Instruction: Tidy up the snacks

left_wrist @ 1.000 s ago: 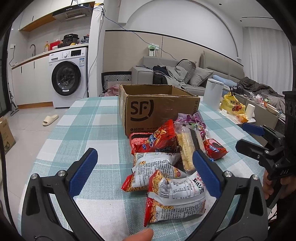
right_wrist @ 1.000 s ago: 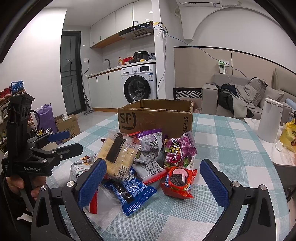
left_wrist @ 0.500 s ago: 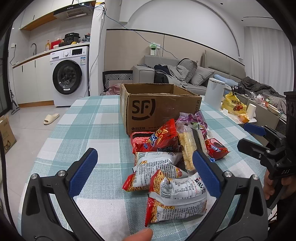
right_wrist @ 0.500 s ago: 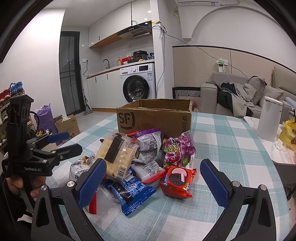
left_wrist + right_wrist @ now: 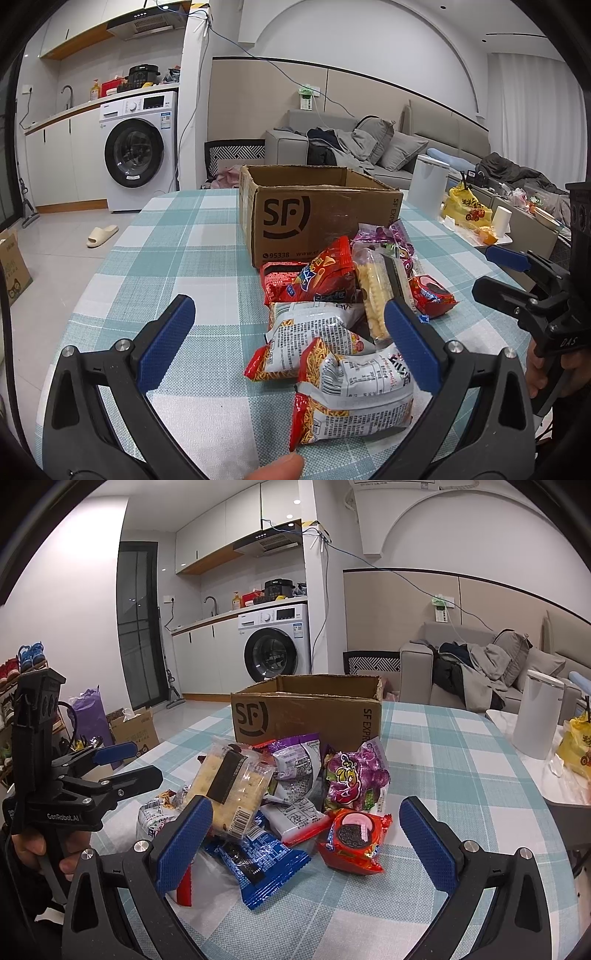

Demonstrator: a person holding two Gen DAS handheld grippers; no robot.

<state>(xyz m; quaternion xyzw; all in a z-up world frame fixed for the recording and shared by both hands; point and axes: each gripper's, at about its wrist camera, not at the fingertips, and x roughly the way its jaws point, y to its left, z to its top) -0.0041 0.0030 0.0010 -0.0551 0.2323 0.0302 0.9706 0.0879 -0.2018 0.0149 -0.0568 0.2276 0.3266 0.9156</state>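
Two hand-held grippers are mine: left hand-held gripper (image 5: 288,343) and right hand-held gripper (image 5: 306,830), both with jaws spread wide and holding nothing, poised low on either side of the snacks so either can reach in. Nearest my left lies a noodle pack (image 5: 354,398), partly between its fingers; nearest my right sit a blue pack (image 5: 258,864) and a red cookie pack (image 5: 352,838). These lie heaped on the worktop (image 5: 177,266), likely tipped out for sorting. Behind them, touching the heap, stands the open box (image 5: 310,712), I judge their destination.
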